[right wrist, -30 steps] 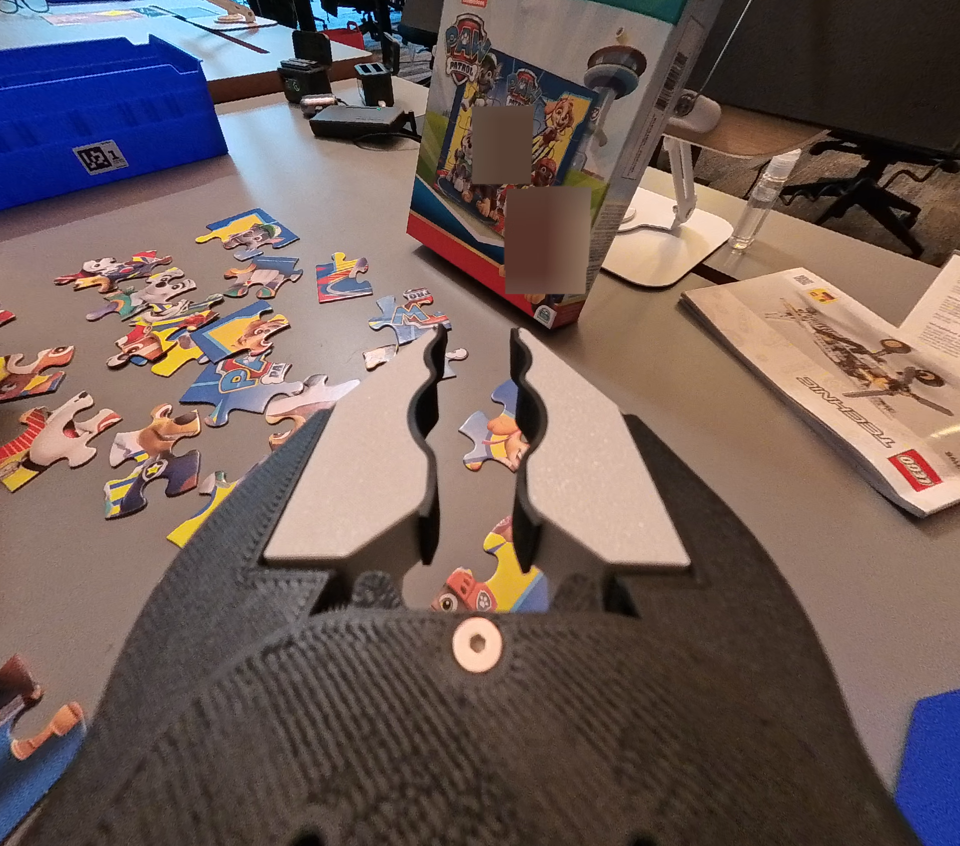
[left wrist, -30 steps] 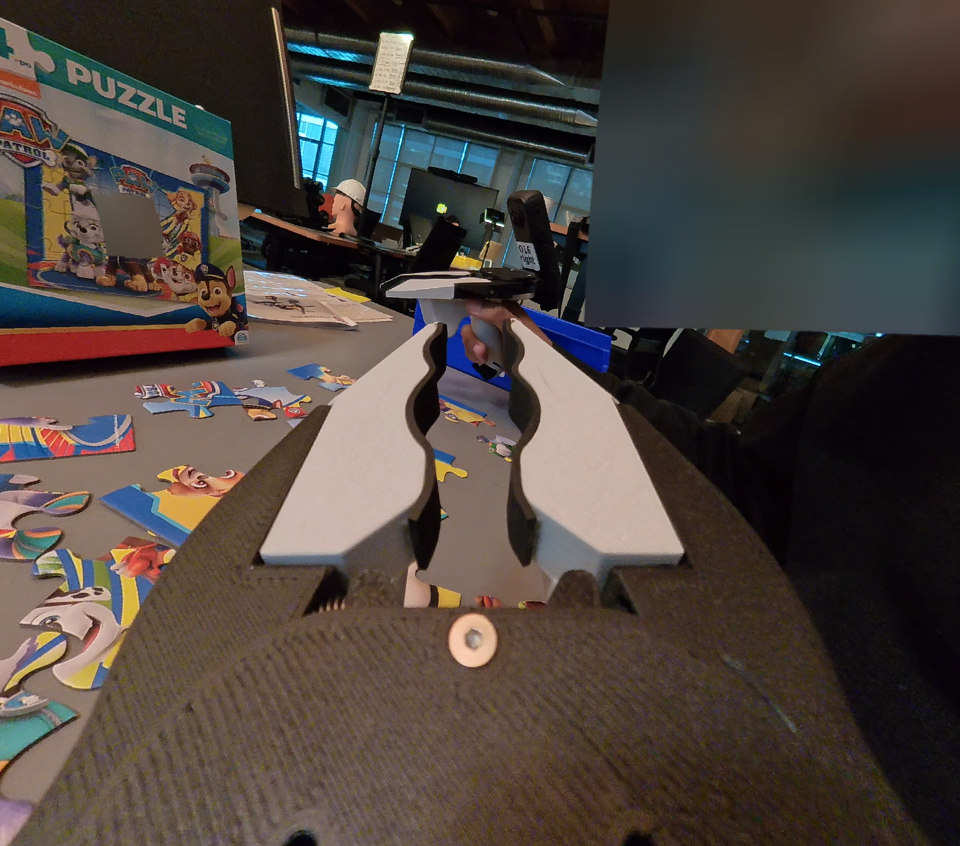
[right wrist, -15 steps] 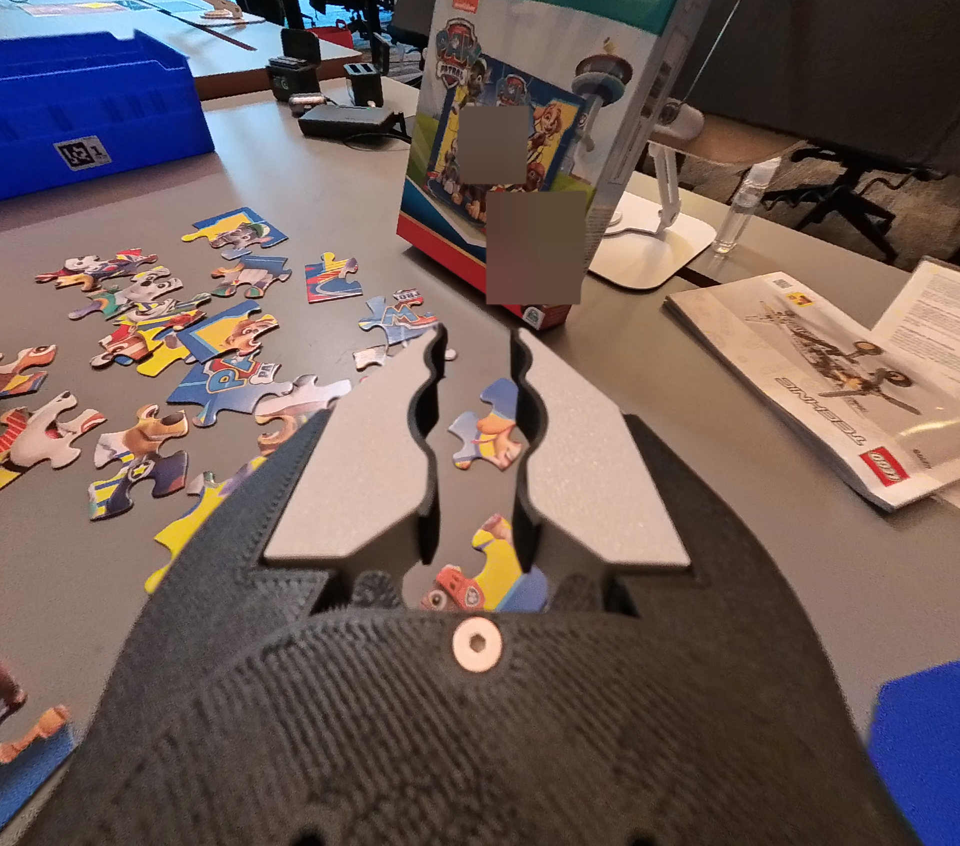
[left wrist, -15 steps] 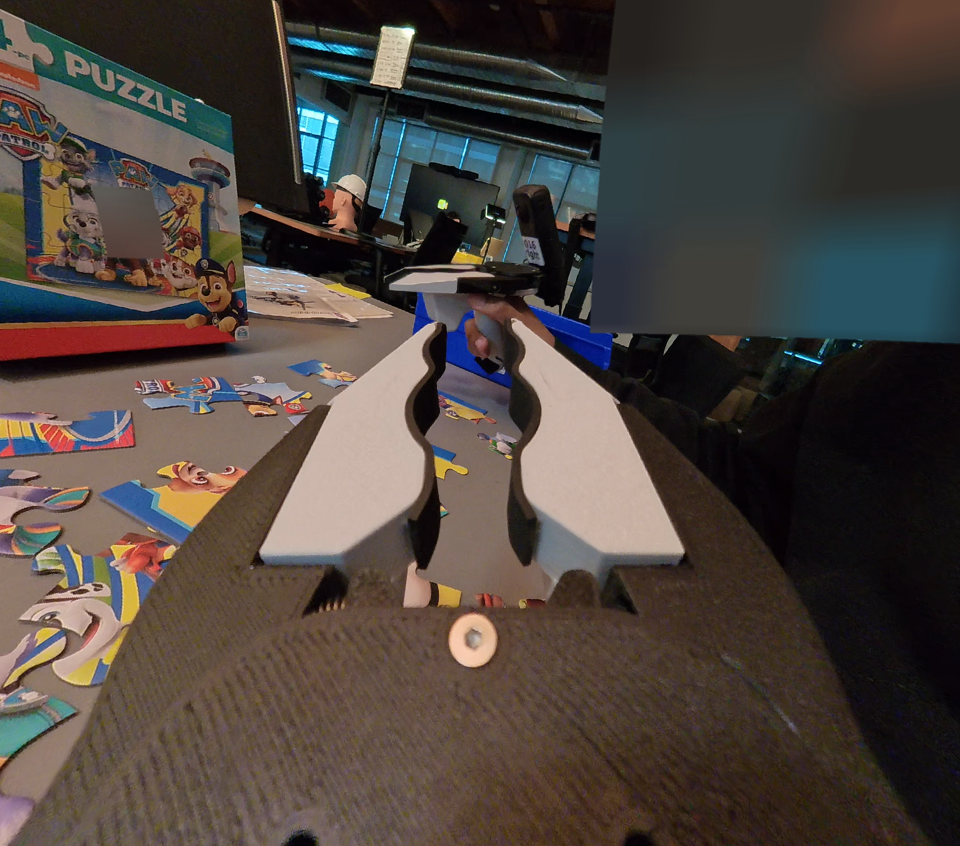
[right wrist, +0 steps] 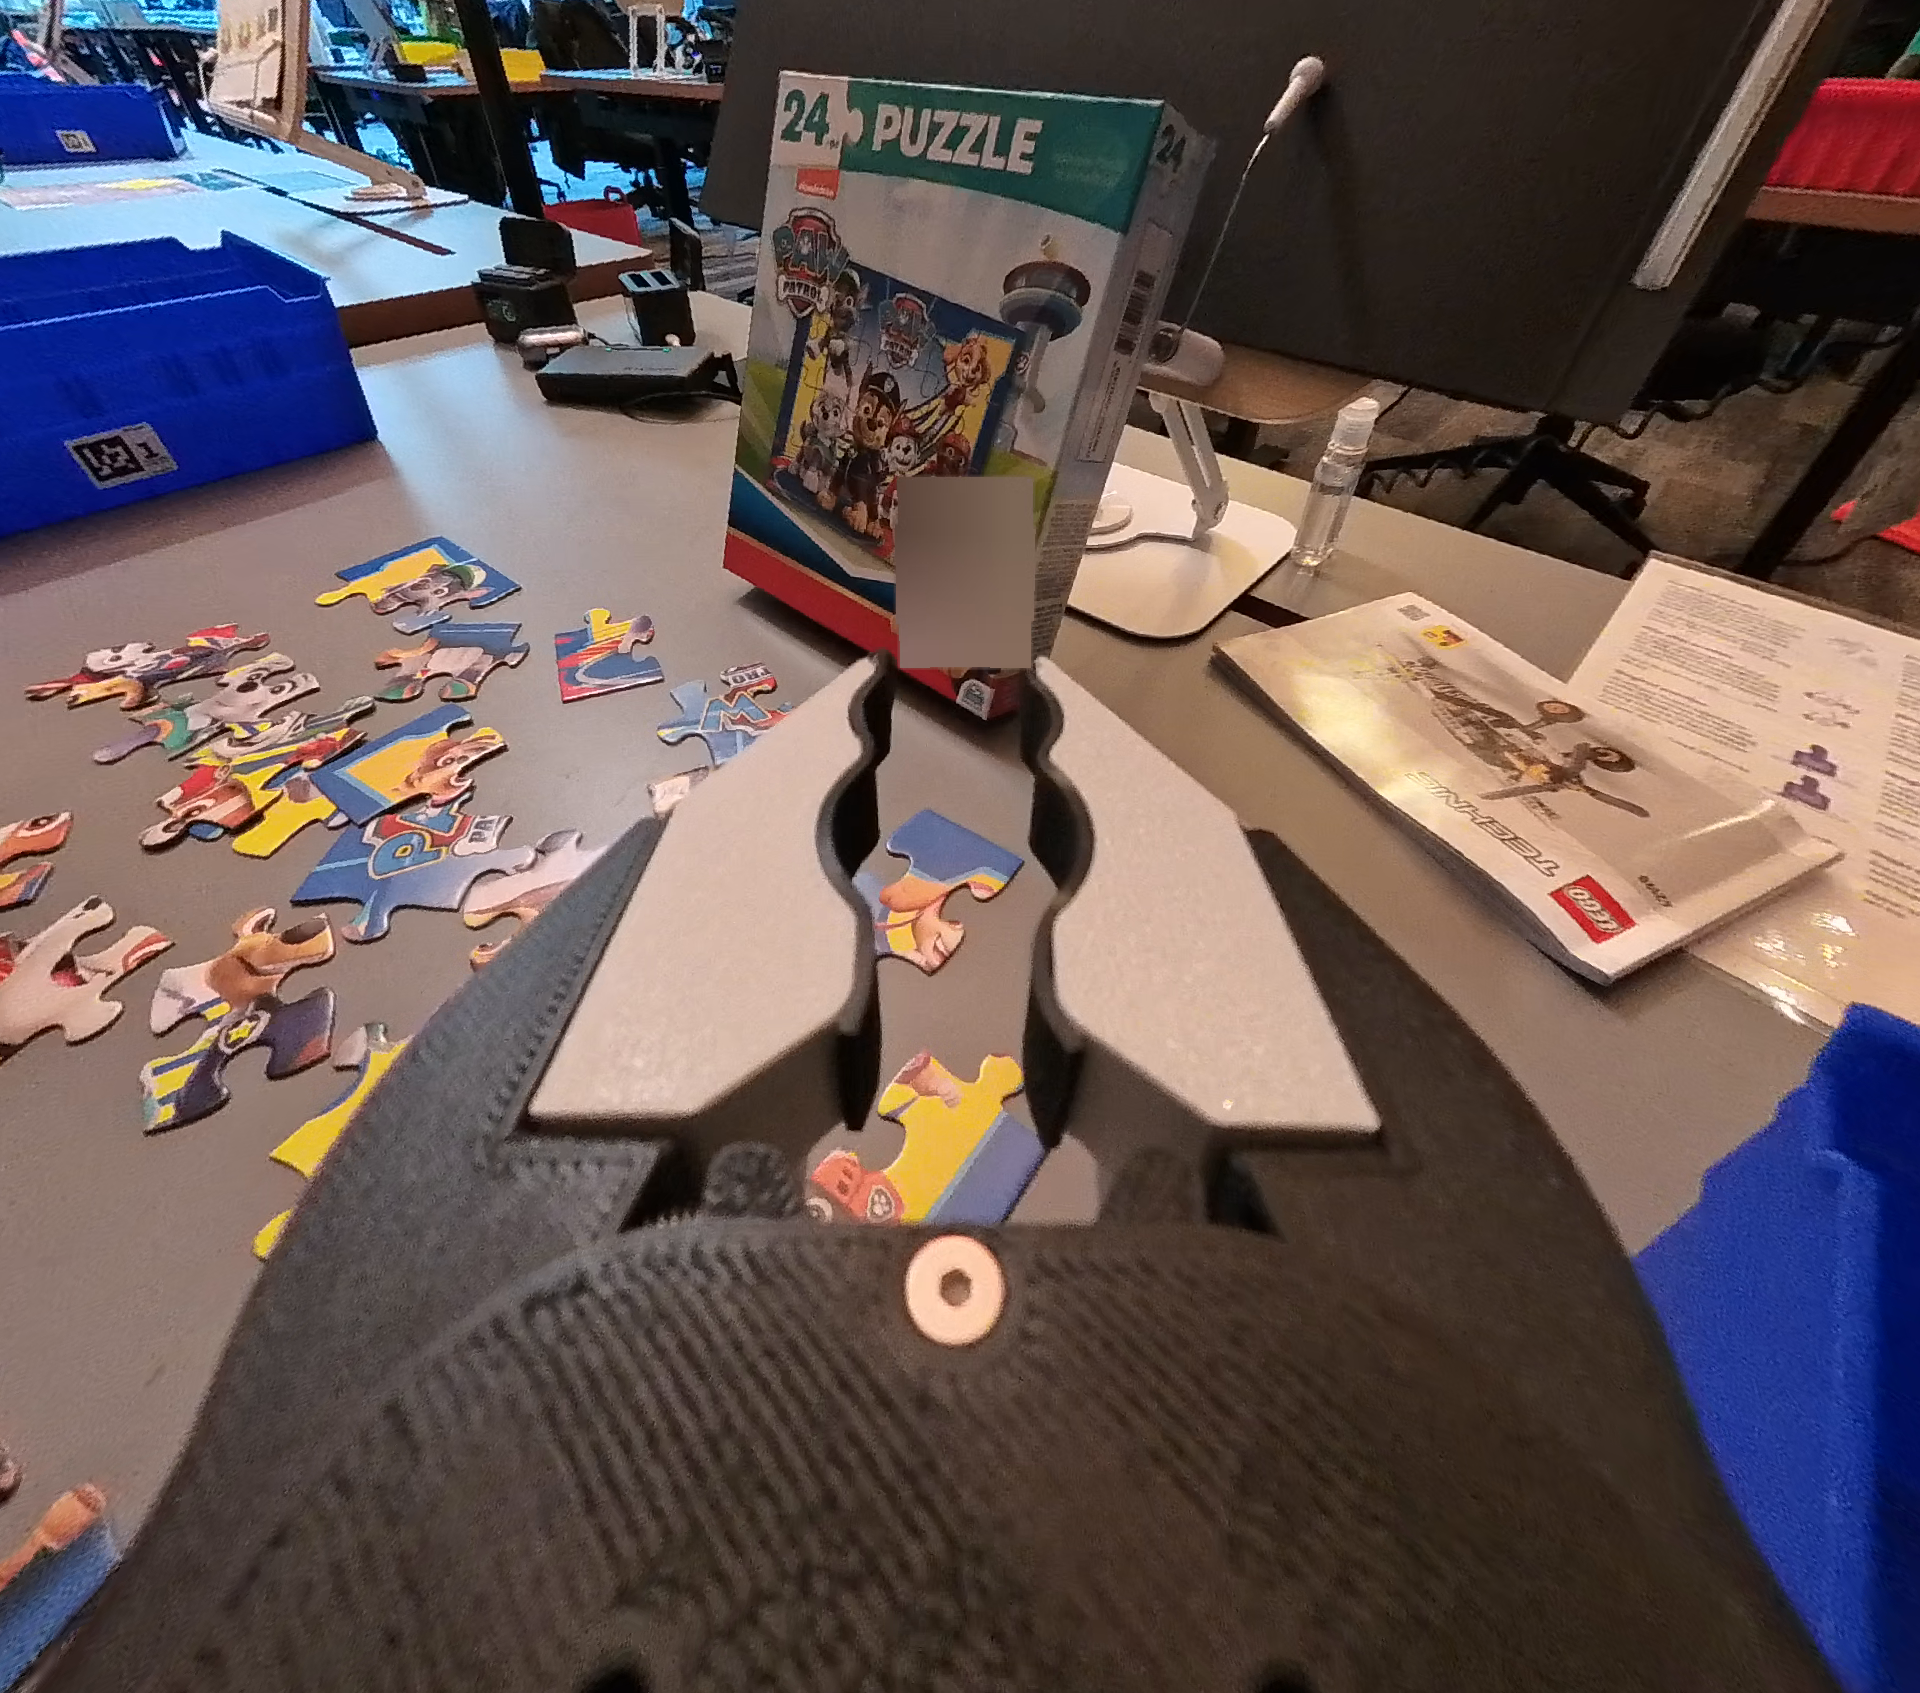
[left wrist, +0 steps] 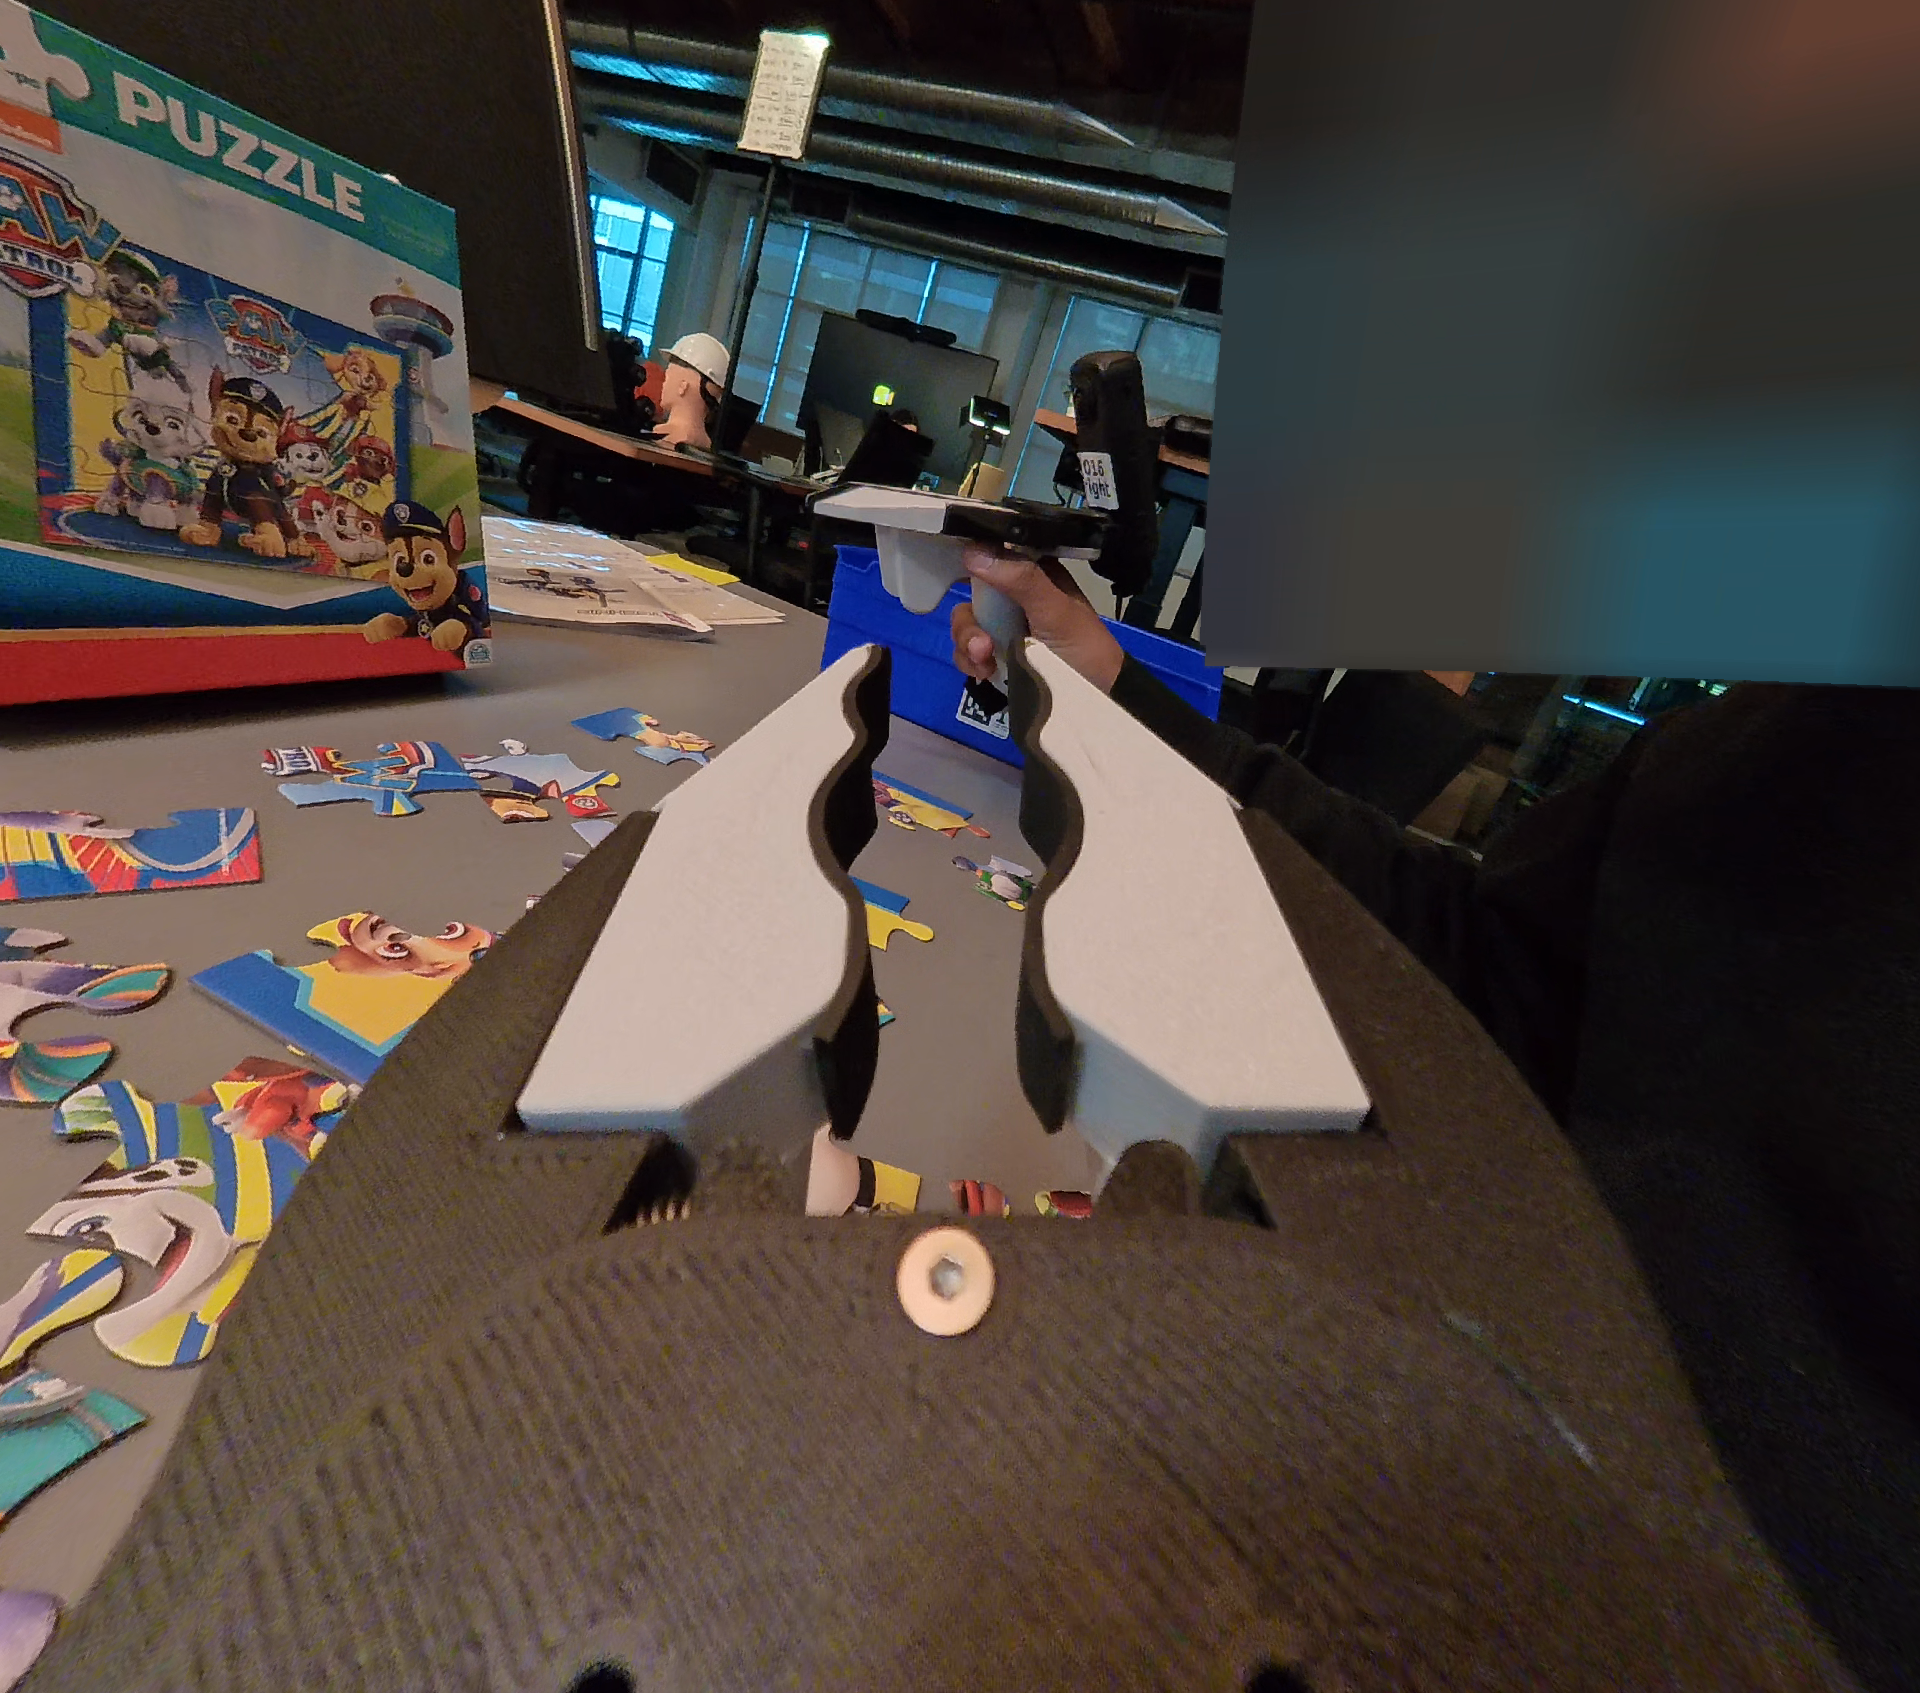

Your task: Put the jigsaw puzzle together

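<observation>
Two tools, left tool [left wrist: 948, 667] and right tool [right wrist: 956, 677], hang with fingers apart and bare above scattered puzzle pieces [right wrist: 940, 890] on the grey worktop [right wrist: 582, 500], near the puzzle box [right wrist: 935, 355].

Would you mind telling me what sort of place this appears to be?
Probably an open-plan workshop or lab office: exposed ceiling ducts, rows of desks with monitors, and blue storage bins on the grey table.
</observation>
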Motion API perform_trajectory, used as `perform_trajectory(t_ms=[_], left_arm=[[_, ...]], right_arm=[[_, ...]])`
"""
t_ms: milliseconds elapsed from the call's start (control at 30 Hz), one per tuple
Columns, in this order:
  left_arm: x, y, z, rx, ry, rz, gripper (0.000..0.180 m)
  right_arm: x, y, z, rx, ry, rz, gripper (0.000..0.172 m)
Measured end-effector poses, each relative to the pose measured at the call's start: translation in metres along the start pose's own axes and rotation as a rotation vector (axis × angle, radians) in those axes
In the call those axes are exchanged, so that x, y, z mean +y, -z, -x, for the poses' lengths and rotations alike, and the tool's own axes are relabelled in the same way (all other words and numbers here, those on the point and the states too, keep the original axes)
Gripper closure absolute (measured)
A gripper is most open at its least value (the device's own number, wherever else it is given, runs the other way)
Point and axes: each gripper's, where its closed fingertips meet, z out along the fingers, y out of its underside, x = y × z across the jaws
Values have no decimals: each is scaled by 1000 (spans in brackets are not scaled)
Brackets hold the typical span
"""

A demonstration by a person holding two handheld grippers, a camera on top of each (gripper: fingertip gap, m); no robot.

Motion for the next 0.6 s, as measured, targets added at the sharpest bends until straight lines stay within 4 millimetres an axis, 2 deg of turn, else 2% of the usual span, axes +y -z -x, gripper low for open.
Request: perform_trajectory(t_ms=[600], left_arm=[[1, 0, 0, -3, 3, 4, 161]], right_arm=[[0, -1, 1, -1, 0, 1, 150]])
